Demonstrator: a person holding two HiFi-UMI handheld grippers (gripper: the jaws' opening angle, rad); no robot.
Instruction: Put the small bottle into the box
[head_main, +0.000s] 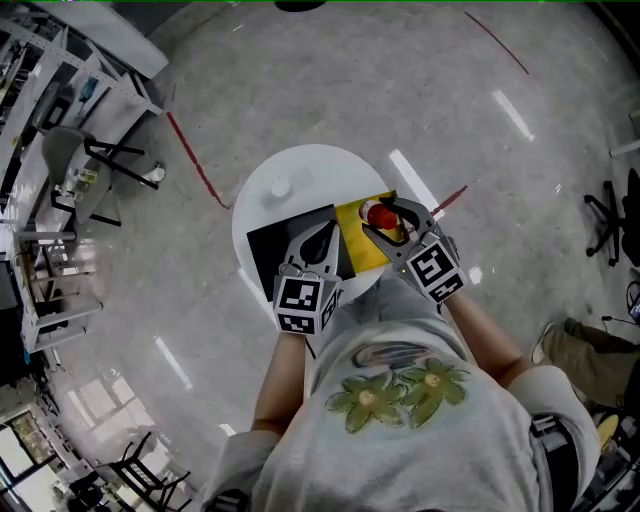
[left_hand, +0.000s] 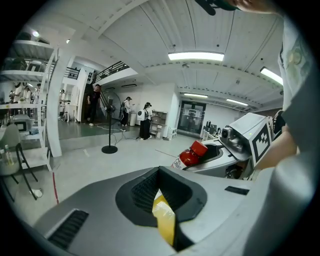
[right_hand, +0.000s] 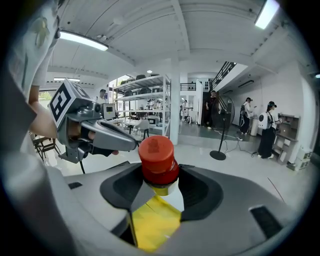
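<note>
A small bottle (head_main: 380, 215) with a red cap (right_hand: 158, 155) sits upright between the jaws of my right gripper (head_main: 390, 224), which is shut on it. It hangs just over the yellow box (head_main: 358, 248) on the round white table (head_main: 300, 168). In the right gripper view the yellow box (right_hand: 152, 226) shows directly beneath the bottle. My left gripper (head_main: 331, 233) is at the box's left edge, shut on a yellow flap of the box (left_hand: 164, 220). From the left gripper view the bottle (left_hand: 192, 154) appears to the right, held in the other gripper.
A black mat (head_main: 278, 250) lies under the box and reaches toward the table's left. A small white round object (head_main: 279, 187) rests at the far left of the table. Chairs and shelving (head_main: 60, 170) stand on the floor to the left.
</note>
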